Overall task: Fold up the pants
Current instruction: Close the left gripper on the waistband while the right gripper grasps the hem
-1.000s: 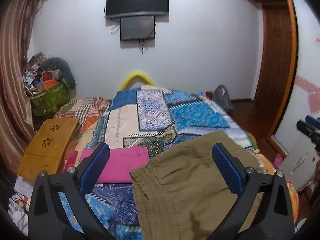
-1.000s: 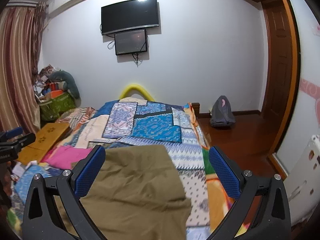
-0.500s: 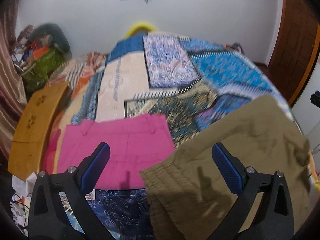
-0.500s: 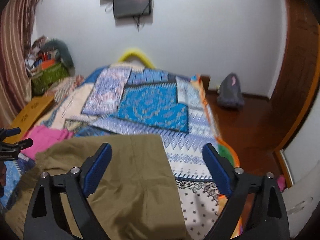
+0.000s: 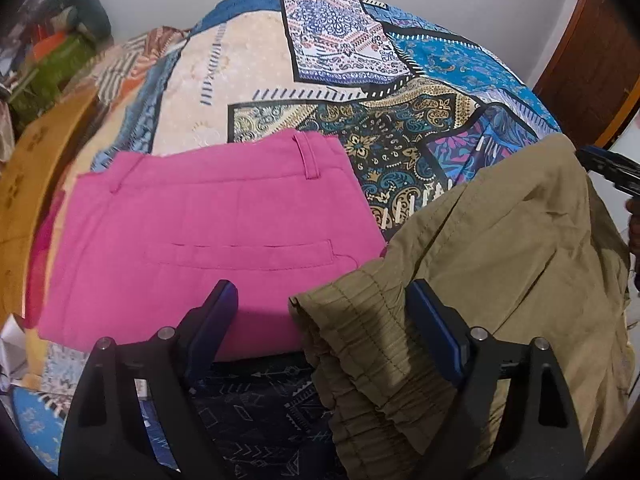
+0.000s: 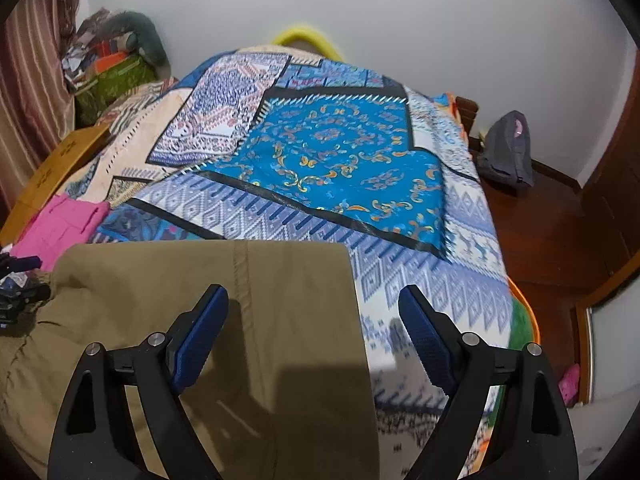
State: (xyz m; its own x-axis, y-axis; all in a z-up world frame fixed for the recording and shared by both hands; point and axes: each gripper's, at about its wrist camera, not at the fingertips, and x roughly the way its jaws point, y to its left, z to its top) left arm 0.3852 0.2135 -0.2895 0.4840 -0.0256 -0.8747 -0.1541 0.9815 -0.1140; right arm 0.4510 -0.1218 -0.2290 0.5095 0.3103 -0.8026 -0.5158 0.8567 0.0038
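Olive-khaki pants (image 5: pixel 492 264) lie on the patchwork bedspread (image 5: pixel 256 68) at the near edge of the bed. Their gathered elastic waistband (image 5: pixel 360 328) sits between the fingers of my left gripper (image 5: pixel 322 312), which is open and just above it. In the right wrist view the pants (image 6: pixel 248 292) lie flat with a straight leg end at the far side. My right gripper (image 6: pixel 314 316) is open over the pants' right edge. The right gripper's tip (image 5: pixel 608 168) also shows at the right of the left wrist view.
Folded pink pants (image 5: pixel 200 232) lie left of the khaki pair, also in the right wrist view (image 6: pixel 60 228). A wooden lap table (image 5: pixel 28 168) leans at the bed's left side. A grey backpack (image 6: pixel 506 152) sits on the wooden floor at the right, near a door.
Both grippers have tilted down and dropped closer to the bed. The left now hovers at the khaki waistband; the right is low over the leg end. Both stay open.
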